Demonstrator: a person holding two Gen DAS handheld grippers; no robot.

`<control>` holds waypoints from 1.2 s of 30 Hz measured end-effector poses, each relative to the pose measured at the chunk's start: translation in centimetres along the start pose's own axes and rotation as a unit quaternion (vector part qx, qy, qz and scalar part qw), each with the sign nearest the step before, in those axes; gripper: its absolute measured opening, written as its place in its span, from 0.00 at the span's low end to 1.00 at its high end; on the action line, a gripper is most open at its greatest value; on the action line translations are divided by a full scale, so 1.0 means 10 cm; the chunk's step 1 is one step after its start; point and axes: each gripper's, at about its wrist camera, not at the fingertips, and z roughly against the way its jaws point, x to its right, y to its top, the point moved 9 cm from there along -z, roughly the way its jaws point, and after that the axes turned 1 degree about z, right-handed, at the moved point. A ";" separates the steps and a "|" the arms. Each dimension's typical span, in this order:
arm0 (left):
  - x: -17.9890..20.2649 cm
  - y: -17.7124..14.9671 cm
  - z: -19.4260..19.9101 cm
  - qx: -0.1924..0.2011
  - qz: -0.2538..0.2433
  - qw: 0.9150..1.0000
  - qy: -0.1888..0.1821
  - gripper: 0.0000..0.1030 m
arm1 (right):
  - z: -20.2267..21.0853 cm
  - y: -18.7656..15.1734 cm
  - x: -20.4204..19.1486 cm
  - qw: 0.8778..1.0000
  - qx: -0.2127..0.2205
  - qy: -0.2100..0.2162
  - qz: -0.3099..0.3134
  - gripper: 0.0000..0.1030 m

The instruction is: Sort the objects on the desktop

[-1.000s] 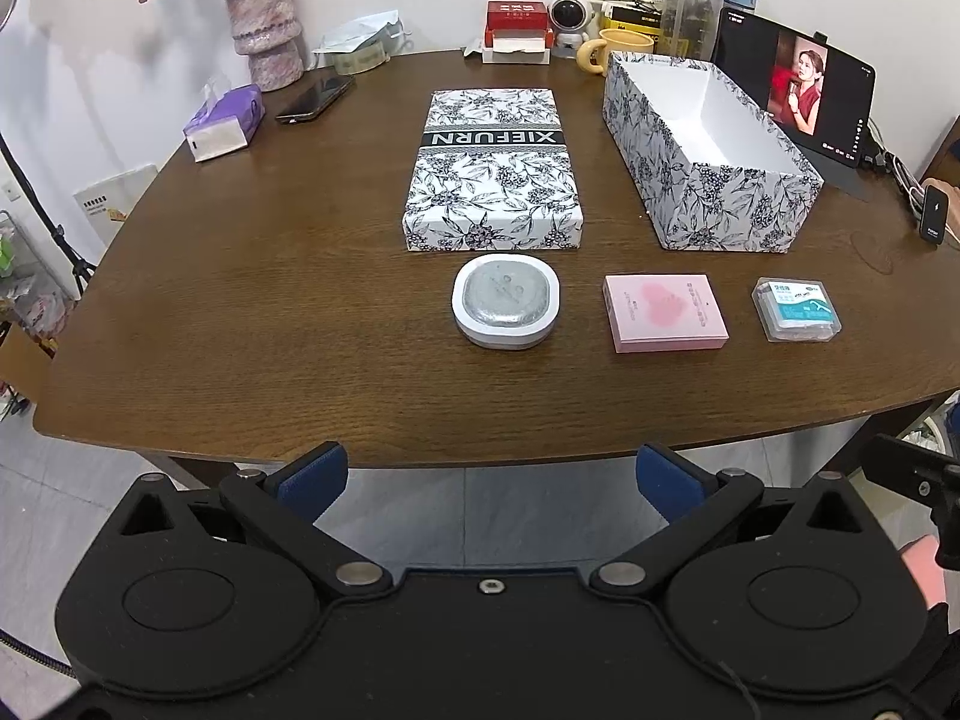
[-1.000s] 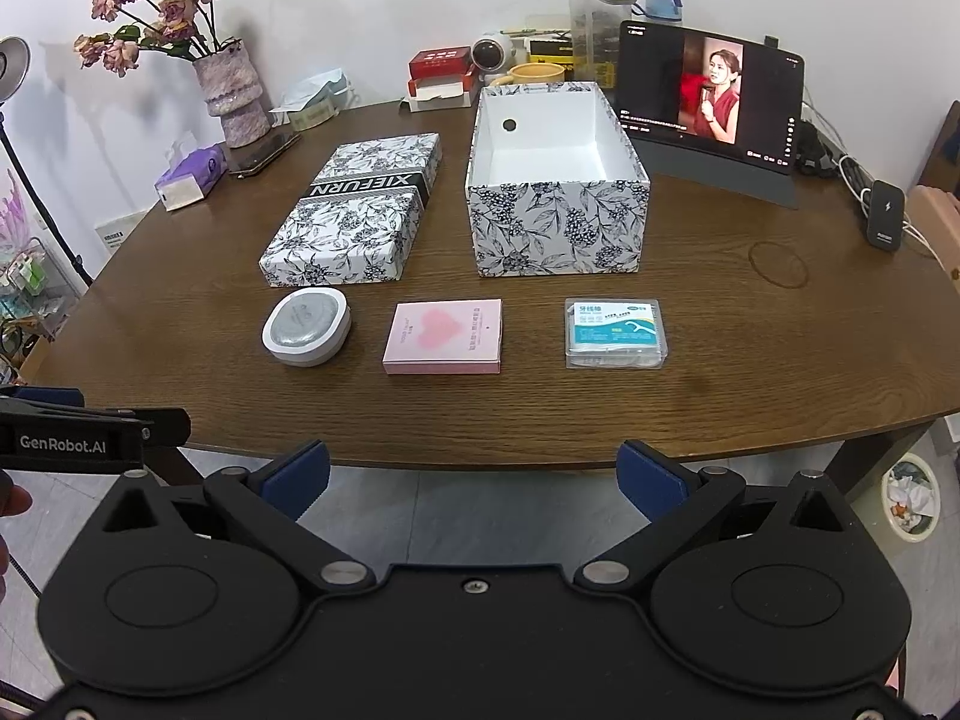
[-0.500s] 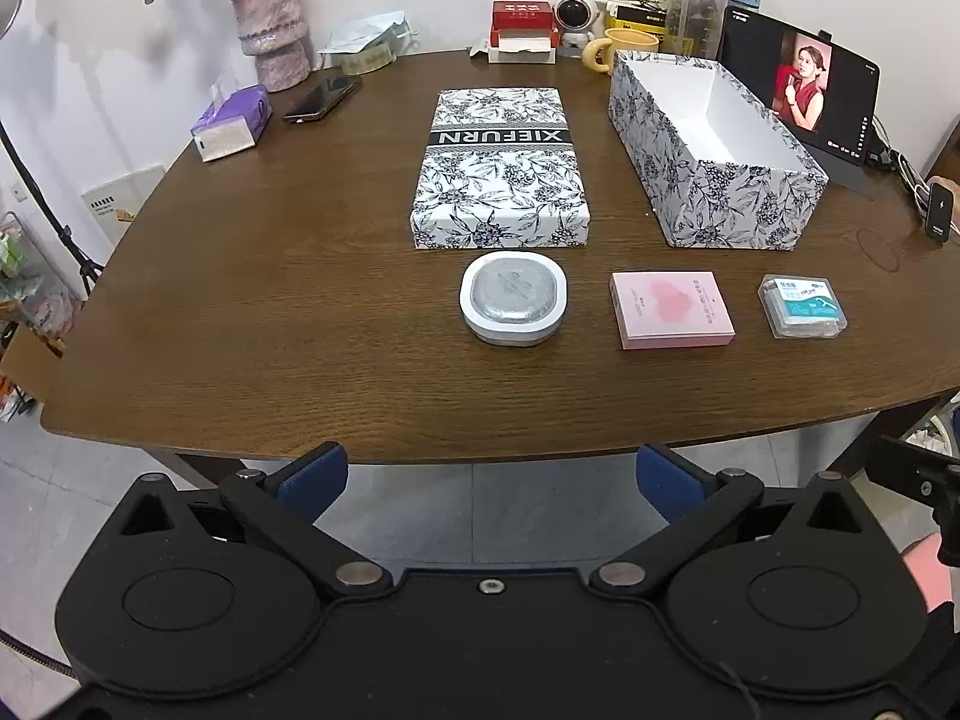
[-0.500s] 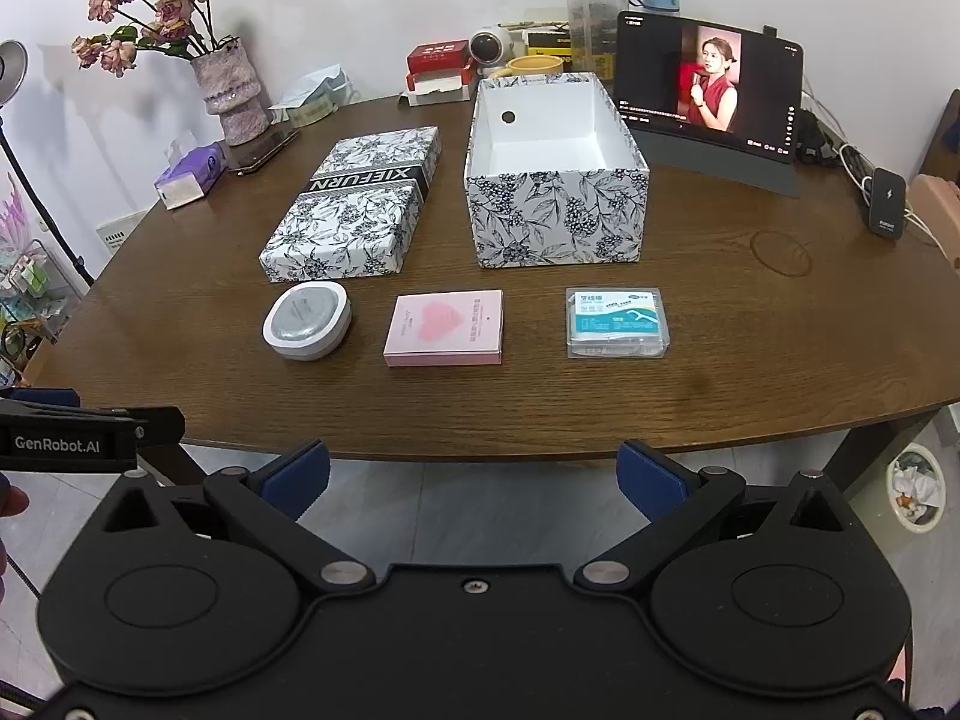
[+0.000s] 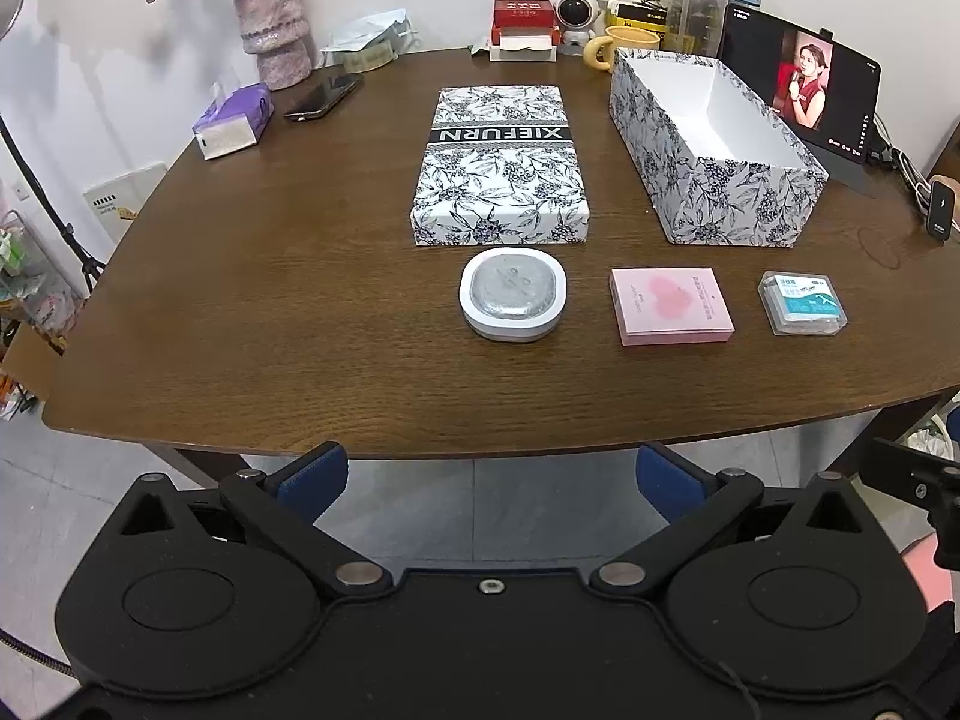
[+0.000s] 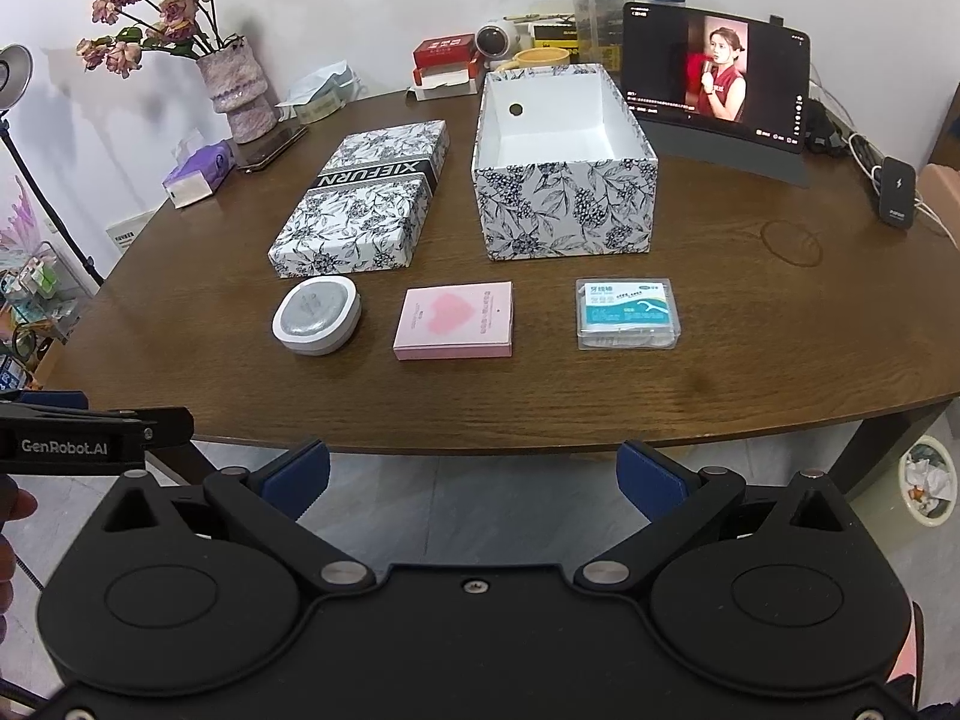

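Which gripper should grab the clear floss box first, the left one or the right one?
Probably the right gripper. The floss box lies nearly straight ahead of it, close to the open patterned box. From the left gripper it sits far off to the right. Both are open and empty.

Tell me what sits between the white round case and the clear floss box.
The pink box lies between the white round case and the floss box, clearest in the right wrist view.

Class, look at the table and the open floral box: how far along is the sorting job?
Done: only the setup; the floral box stands open and empty, its lid beside it. In hand: nothing; the left hand-held gripper and right hand-held gripper are open, short of the table. Left: the white round case, pink box and floss pick box lie outside.
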 end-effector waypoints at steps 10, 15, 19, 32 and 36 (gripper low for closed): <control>0.03 -0.02 0.00 -0.002 0.000 1.000 0.003 1.00 | -0.01 -0.02 0.00 1.000 -0.004 0.007 0.005 1.00; 0.04 -0.02 0.01 -0.004 0.006 1.000 0.001 1.00 | -0.02 -0.01 -0.02 1.000 -0.006 0.012 0.010 1.00; 0.06 -0.02 0.00 -0.006 0.005 1.000 0.005 1.00 | -0.04 -0.02 -0.02 1.000 -0.010 0.015 0.013 1.00; 0.16 0.01 -0.07 -0.007 0.001 1.000 0.023 1.00 | -0.13 0.09 -0.01 0.999 -0.005 0.029 0.040 1.00; 0.19 0.06 -0.16 -0.009 -0.004 1.000 0.028 1.00 | -0.26 0.14 0.02 0.999 -0.010 0.030 0.043 1.00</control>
